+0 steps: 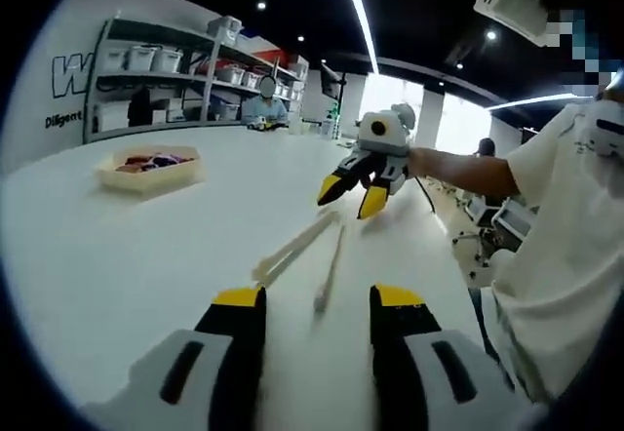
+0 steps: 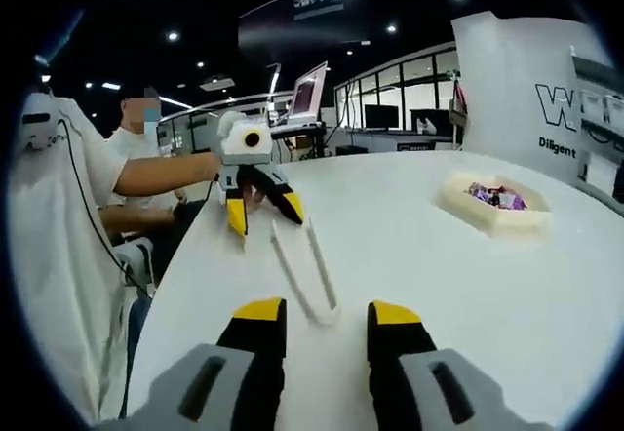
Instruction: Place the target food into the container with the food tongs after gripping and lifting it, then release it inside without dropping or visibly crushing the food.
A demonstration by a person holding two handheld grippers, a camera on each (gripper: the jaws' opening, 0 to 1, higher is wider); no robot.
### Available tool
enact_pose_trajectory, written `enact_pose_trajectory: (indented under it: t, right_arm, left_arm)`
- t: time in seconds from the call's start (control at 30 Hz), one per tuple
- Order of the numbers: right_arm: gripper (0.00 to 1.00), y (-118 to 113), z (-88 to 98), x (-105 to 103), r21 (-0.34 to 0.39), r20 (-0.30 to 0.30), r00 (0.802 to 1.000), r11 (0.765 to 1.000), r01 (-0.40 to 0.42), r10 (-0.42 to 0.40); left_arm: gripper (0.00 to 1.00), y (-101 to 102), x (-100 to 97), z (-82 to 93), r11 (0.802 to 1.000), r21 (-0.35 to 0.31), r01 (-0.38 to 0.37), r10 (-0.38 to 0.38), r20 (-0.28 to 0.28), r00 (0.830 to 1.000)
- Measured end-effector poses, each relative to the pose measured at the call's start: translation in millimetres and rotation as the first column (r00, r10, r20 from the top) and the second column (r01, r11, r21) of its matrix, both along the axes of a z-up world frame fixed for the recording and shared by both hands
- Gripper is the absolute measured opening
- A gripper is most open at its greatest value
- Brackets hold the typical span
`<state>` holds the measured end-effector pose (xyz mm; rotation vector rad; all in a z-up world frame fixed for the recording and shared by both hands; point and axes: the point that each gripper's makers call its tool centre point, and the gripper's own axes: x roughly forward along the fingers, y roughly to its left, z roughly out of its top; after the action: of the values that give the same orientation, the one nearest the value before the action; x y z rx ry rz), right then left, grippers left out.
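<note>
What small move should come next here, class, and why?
Probably lower a gripper onto the tongs and close its fingers on them. They lie flat and ungripped on the table; both the left gripper and right gripper are open, and the tray sits apart.

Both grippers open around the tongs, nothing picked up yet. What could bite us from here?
1. The tongs lie flat on the smooth white table, arms spread. The left gripper hovers open at their tips, and a pinch there may skid them instead of lifting.
2. The right gripper sits at the hinge end, so both could grab at once and fight.
3. The tray of colourful items is well away: a long carry, more chance of dropping.
</note>
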<state>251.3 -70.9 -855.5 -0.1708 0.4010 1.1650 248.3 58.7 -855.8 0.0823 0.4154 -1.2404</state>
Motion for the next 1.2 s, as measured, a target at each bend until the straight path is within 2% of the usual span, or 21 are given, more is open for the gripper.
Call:
enact_pose_trajectory:
  t: [0.2,0.4,0.6,0.73,0.87,0.93,1.03,1.2]
  right_arm:
    - [0.36,0.0,10.4,0.0,0.012,0.009,0.999,0.999,0.052,-0.052]
    - [0.42,-1.2,10.9,-1.1,0.013,-0.001,0.997,0.997,0.079,-0.079]
    - [0.55,-5.9,15.5,2.3,0.028,0.022,0.99,0.99,0.135,-0.136]
    - [0.59,-6.4,18.7,0.0,0.032,0.027,0.988,0.988,0.153,-0.154]
    - [0.67,-5.1,22.4,-1.5,0.036,0.024,0.984,0.984,0.176,-0.176]
    - [0.71,-4.9,25.0,-1.9,0.036,0.03,0.981,0.981,0.19,-0.191]
    - [0.84,-6.6,26.8,1.5,0.035,0.024,0.972,0.972,0.234,-0.235]
    - [0.93,-6.9,34.9,0.4,0.057,0.028,0.963,0.962,0.267,-0.268]
  left_arm:
    - [0.59,4.4,3.8,2.3,0.999,0.004,-0.054,0.053,0.02,0.998]
    - [0.73,10.9,9.6,1.9,0.992,0.014,-0.123,0.123,0.022,0.992]
    - [0.87,16.8,15.1,7.8,0.979,0.026,-0.203,0.202,0.037,0.979]
    - [0.99,18.9,17.9,11.0,0.967,0.034,-0.251,0.25,0.037,0.968]
    - [0.99,20.6,18.1,20.1,0.959,0.025,-0.283,0.281,0.065,0.958]
    - [0.99,22.2,20.6,26.0,0.948,0.02,-0.319,0.317,0.069,0.946]
    - [0.99,22.3,19.4,31.9,0.939,0.013,-0.344,0.342,0.078,0.936]
    - [0.99,26.6,20.2,34.9,0.916,0.05,-0.398,0.392,0.098,0.915]
